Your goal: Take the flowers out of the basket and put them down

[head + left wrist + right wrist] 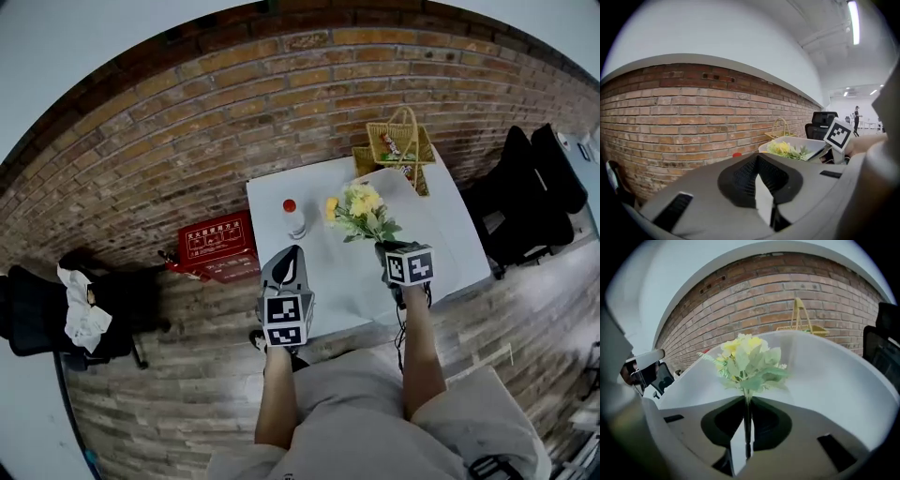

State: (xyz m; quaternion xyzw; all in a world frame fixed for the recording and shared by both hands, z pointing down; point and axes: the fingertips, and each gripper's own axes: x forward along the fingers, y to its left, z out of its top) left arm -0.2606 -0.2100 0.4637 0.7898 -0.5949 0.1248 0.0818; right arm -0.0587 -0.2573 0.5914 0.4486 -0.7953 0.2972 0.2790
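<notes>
A bunch of yellow and white flowers (361, 211) with green leaves stands over the middle of the white table (450, 234). My right gripper (385, 247) is shut on its stems from below; in the right gripper view the stems (747, 401) run down between the closed jaws and the blooms (746, 357) rise above them. The yellow wicker basket (398, 142) stands at the table's far edge, beyond the flowers. My left gripper (291, 255) hovers at the table's front left, jaws closed together with nothing in them (757, 161).
A clear bottle with a red cap (293, 217) stands on the table left of the flowers. A red box (217, 244) lies on the floor by the brick wall. Black office chairs stand at the right (534, 187) and at the left (56, 309).
</notes>
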